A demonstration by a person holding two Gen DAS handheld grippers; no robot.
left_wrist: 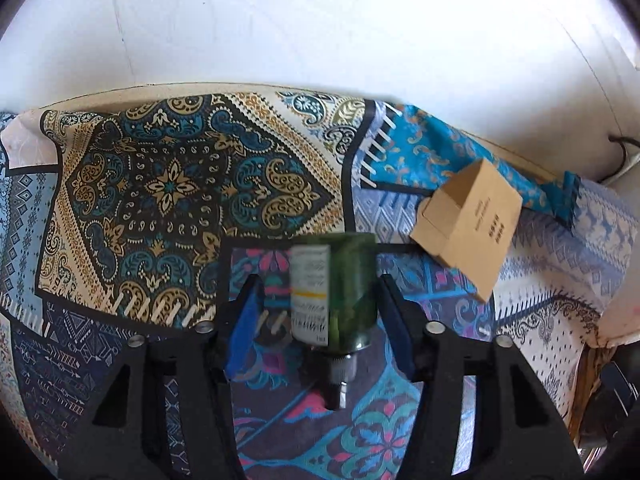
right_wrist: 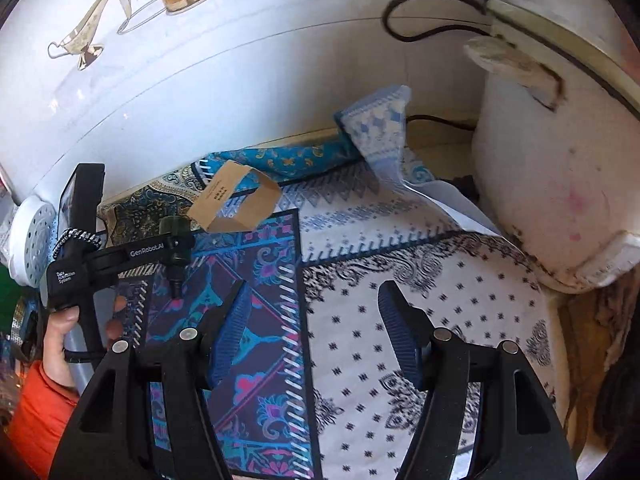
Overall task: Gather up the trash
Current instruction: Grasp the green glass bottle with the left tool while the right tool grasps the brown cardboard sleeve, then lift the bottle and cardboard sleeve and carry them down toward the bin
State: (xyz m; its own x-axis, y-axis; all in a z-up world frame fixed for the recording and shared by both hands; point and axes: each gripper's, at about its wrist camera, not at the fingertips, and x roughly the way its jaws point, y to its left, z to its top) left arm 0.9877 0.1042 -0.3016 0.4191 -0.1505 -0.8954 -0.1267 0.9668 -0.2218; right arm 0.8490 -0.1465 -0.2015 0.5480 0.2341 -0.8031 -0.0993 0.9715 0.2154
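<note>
A small green glass bottle point(left_wrist: 342, 292) with a white label hangs neck-down between the fingers of my left gripper point(left_wrist: 320, 312). It touches the right finger; a gap shows at the left pad point(left_wrist: 244, 320), and the bottle is blurred. In the right wrist view the same bottle point(right_wrist: 174, 252) sits in the left gripper point(right_wrist: 120, 256) above the patterned cloth. An open brown cardboard box point(left_wrist: 468, 232) lies on the cloth to the right, also seen in the right wrist view point(right_wrist: 236, 200). My right gripper point(right_wrist: 312, 316) is open and empty over the cloth.
A patchwork patterned cloth point(left_wrist: 168, 184) covers the table against a white wall point(left_wrist: 320, 20). A white foam container point(right_wrist: 560, 184) stands at the right with a black cable point(right_wrist: 424, 32) behind it. A folded cloth corner point(right_wrist: 380, 128) sticks up near the back.
</note>
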